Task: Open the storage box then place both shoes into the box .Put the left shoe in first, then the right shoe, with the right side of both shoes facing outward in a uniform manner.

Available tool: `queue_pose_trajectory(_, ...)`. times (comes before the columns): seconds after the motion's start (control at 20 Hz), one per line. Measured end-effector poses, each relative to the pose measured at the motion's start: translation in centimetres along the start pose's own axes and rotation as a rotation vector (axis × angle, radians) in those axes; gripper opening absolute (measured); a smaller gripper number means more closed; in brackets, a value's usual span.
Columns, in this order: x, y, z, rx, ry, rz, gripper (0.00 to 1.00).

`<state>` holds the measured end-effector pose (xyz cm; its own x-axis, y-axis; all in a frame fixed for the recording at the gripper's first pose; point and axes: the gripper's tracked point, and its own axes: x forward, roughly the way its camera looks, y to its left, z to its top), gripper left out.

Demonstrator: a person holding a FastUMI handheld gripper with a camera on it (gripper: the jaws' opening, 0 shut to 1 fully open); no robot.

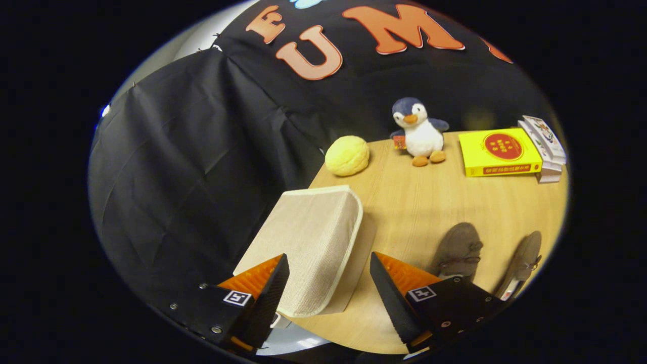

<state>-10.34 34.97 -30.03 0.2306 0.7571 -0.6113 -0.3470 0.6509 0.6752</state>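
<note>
The gripper [329, 273] hangs with its fingers spread wide apart, grasping nothing. Between them shows the near end of the storage box [308, 242], a beige fabric-covered box with rounded corners and its lid closed. The box sits at the left edge of the wooden tabletop [419, 202], its left side right along that edge or slightly past it; the exact overlap cannot be told. The left finger lies over the box's near left corner, the right finger is just off its right side, and neither is seen pressing on it.

To the right of the box, beyond the right finger, lie two grey-brown suede shoes. The nearer shoe [457, 250] is just ahead of the right finger, lace side up. The second shoe [523, 260] lies further right, close to the tabletop's right edge, tilted onto its side. The two are near each other but apart.

A broad bare stretch of tabletop lies open between the box, the shoes and the far row of things. Along the far edge stand a yellow round cushion-like ball [347, 155], near the far left corner, a plush penguin [419, 132] and a yellow book [498, 151] leaning against a stack of books [547, 146]. Black cloth drapes close to the tabletop's left and far edges.
</note>
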Motion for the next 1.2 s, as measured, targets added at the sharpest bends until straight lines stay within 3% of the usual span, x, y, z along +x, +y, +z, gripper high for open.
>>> queue_pose_trajectory(0.45, 5.4, -0.4, -4.7, 0.170, 0.145, 0.094, 0.96)
queue_pose_trajectory(0.75, 7.2, 0.8, -5.1, 0.393, 0.162, 0.205, 0.96)
queue_pose_trajectory(1.2, 3.8, 2.1, -1.6, 0.493, 0.073, 0.311, 0.60)
